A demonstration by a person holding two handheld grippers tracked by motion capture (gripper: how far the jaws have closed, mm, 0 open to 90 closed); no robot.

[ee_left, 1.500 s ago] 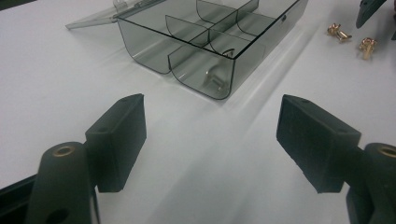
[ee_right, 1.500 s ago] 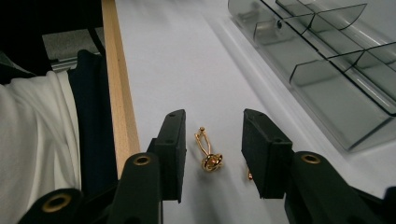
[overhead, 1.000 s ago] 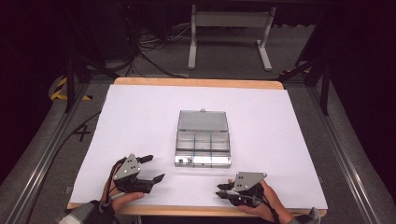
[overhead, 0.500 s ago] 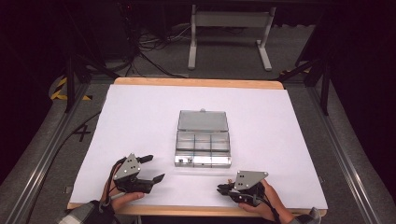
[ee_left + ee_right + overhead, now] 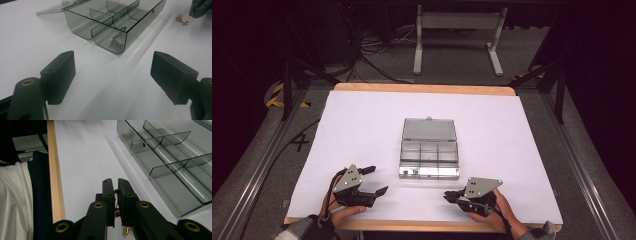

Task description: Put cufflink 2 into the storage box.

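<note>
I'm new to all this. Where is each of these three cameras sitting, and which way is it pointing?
High view: fixed above the person's side, looking forward and down on the table; both hands and tongs show, left tongs, right tongs.
Left gripper view: rides the left tongs, looking between open jaws at the clear compartment box and brass screws.
Right gripper view: rides the right tongs, jaws closed on a small brass part, table edge alongside.
Shared: all three show the box.

Left tool [image 5: 374, 181] low, jaws wide apart; right tool [image 5: 451, 196] low, jaws nearly together.
</note>
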